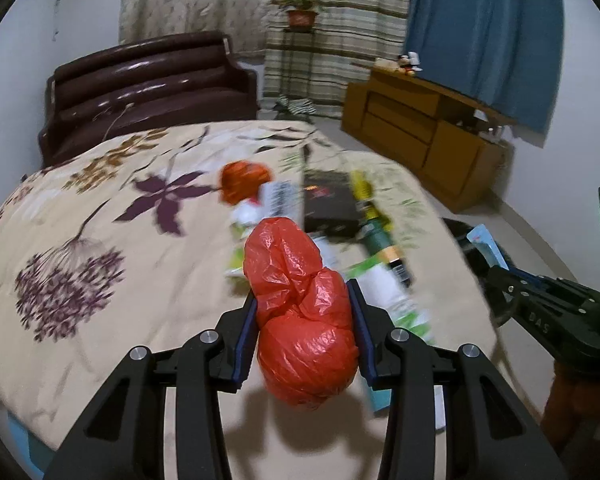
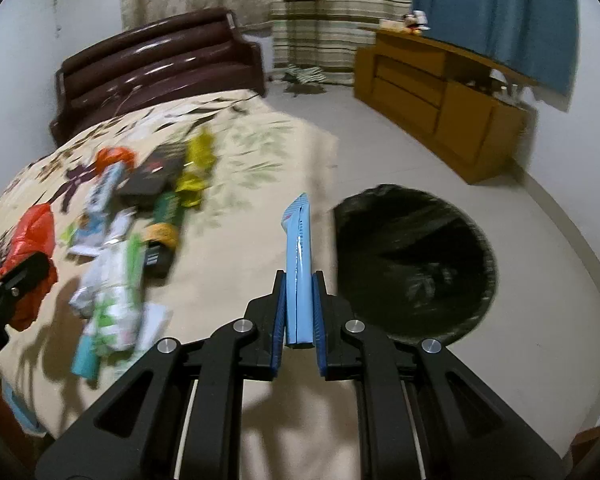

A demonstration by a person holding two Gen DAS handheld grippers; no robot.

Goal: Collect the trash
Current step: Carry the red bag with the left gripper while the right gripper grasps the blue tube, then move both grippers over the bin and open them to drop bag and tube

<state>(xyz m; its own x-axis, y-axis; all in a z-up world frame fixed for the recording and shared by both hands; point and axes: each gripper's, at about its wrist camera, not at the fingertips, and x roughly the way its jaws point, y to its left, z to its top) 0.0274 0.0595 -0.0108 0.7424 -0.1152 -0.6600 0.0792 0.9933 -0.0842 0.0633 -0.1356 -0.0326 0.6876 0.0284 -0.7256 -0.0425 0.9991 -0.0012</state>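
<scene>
At the far left stands a dark brown headboard [image 1: 148,76], with a floral bedspread [image 1: 100,240] covering the bed in front of it. The left tool [image 1: 305,300] hovers over the near part of the bedspread, its pads clamped on a crumpled red plastic bag [image 1: 300,312] that bulges out between and beyond them. Just past the bag, toward the middle of the bed, lies a blurred heap of trash: an orange bag [image 1: 242,180], white and green wrappers [image 2: 112,296], a black box [image 1: 328,200] and a yellow-green packet [image 2: 198,168]. To the right of the heap, the right tool [image 2: 298,296] is clamped on a flat light-blue package [image 2: 298,264], which stands on edge between the pads and pokes out forward past them, above the right side of the bed. Just right of it, on the floor beside the bed, a round bin lined with a black bag [image 2: 416,260] stands open. Farther right, a wooden cabinet [image 2: 440,92] lines the wall under a blue curtain [image 2: 492,12]
</scene>
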